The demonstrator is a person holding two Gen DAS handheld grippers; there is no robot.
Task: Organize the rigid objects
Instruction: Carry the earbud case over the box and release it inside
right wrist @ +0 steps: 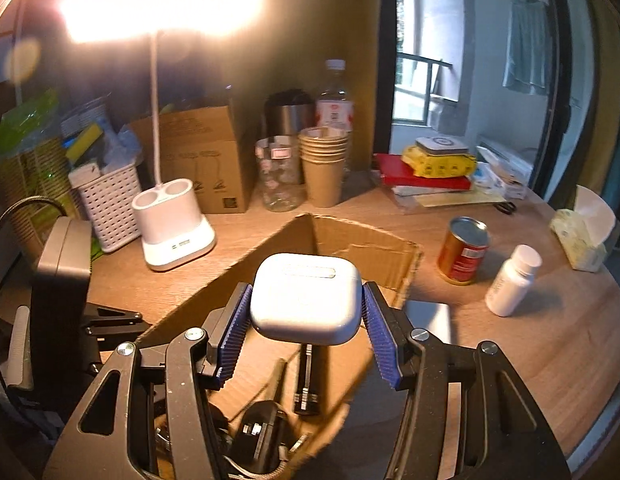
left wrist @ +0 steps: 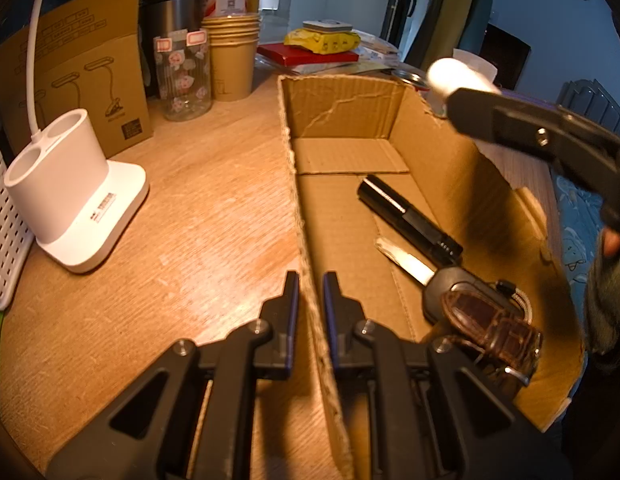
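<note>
An open cardboard box (left wrist: 342,104) lies on the wooden desk. My left gripper (left wrist: 311,292) is shut on its near side wall (left wrist: 310,240). Inside the box are a black cylindrical torch (left wrist: 406,216) and a car key (left wrist: 450,284) with a brown leather fob (left wrist: 494,328). My right gripper (right wrist: 306,288) is shut on a white earbud case (right wrist: 305,296) and holds it above the box (right wrist: 366,244). In the left wrist view that case (left wrist: 450,74) shows at the upper right, over the box's far wall. The torch (right wrist: 307,380) and key (right wrist: 261,428) lie below the case.
A white lamp base (right wrist: 173,236), a white slotted basket (right wrist: 109,204), a brown carton (right wrist: 213,160), a glass jar (right wrist: 277,176) and stacked paper cups (right wrist: 324,168) stand behind the box. To its right are a tin can (right wrist: 464,250), a white pill bottle (right wrist: 512,280) and a tissue pack (right wrist: 582,236).
</note>
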